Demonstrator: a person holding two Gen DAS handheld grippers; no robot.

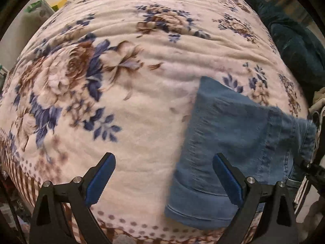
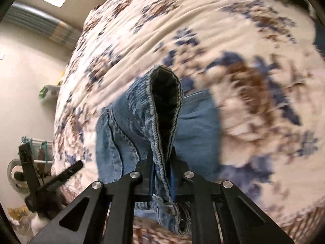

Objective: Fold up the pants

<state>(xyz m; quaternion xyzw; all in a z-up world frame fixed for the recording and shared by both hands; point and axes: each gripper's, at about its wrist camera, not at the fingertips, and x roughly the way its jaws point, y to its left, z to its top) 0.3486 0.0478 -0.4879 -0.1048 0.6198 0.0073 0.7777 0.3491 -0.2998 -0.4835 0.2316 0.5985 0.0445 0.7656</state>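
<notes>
Blue denim pants (image 1: pixel 233 132) lie folded on a cream blanket (image 1: pixel 142 101) printed with blue and brown flowers. In the left wrist view my left gripper (image 1: pixel 164 156) hangs open above the bed. Its right finger (image 1: pixel 227 179) is over the pants' hemmed edge and its left finger (image 1: pixel 101 179) over bare blanket, with nothing pinched between them. In the right wrist view my right gripper (image 2: pixel 162 156) is shut on a seamed edge of the pants (image 2: pixel 126 126). The cloth rises from the pads as a gaping fold (image 2: pixel 164 97) above the blanket (image 2: pixel 203 30).
A dark teal garment (image 1: pixel 294 46) lies off the bed's far right side. A plastic box with green and yellow things (image 1: pixel 38 10) stands past the far left corner. Beside the bed are a wall, a ribbed radiator (image 2: pixel 40 26) and floor clutter (image 2: pixel 18 213).
</notes>
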